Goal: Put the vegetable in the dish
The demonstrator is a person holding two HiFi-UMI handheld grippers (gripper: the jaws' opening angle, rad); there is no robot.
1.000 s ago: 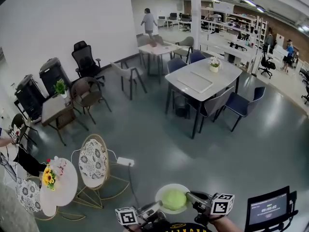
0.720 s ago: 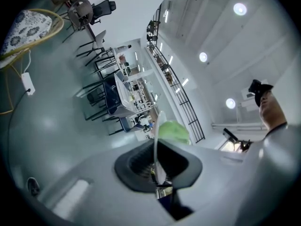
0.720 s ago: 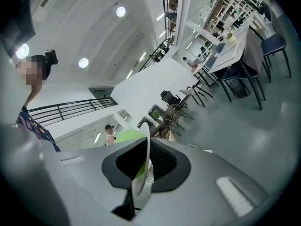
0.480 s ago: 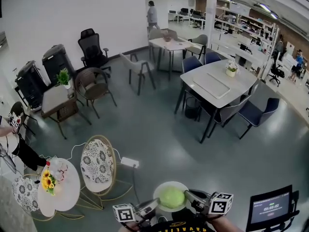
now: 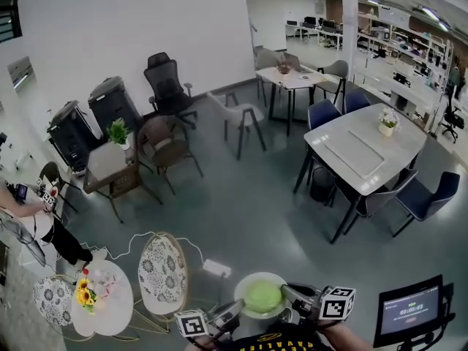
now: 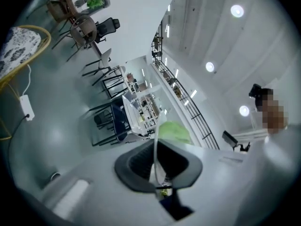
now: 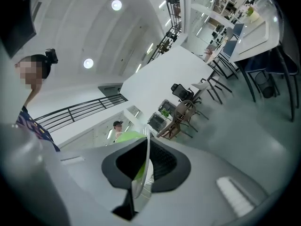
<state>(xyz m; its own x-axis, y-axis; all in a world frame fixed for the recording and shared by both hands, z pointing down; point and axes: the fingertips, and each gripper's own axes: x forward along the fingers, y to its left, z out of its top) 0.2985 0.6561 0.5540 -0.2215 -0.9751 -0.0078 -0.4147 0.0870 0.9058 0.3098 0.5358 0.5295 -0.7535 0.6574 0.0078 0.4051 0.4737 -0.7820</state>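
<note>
A round green vegetable lies in a white dish at the bottom of the head view, held up above the floor. My left gripper is shut on the dish's left rim, and my right gripper is shut on its right rim. In the left gripper view the dish shows edge-on between the dark pads of the left gripper, with the vegetable beyond. The right gripper view shows the dish rim clamped in the right gripper, the vegetable behind it.
A small round table with flowers and a patterned chair stand at the lower left, with a power strip on the floor. A screen is at the lower right. A grey table with blue chairs stands farther right. A person is at the left edge.
The room has slid right and down in the head view, so the small table and patterned chair now sit nearer. Both grippers still hold the dish with the vegetable.
</note>
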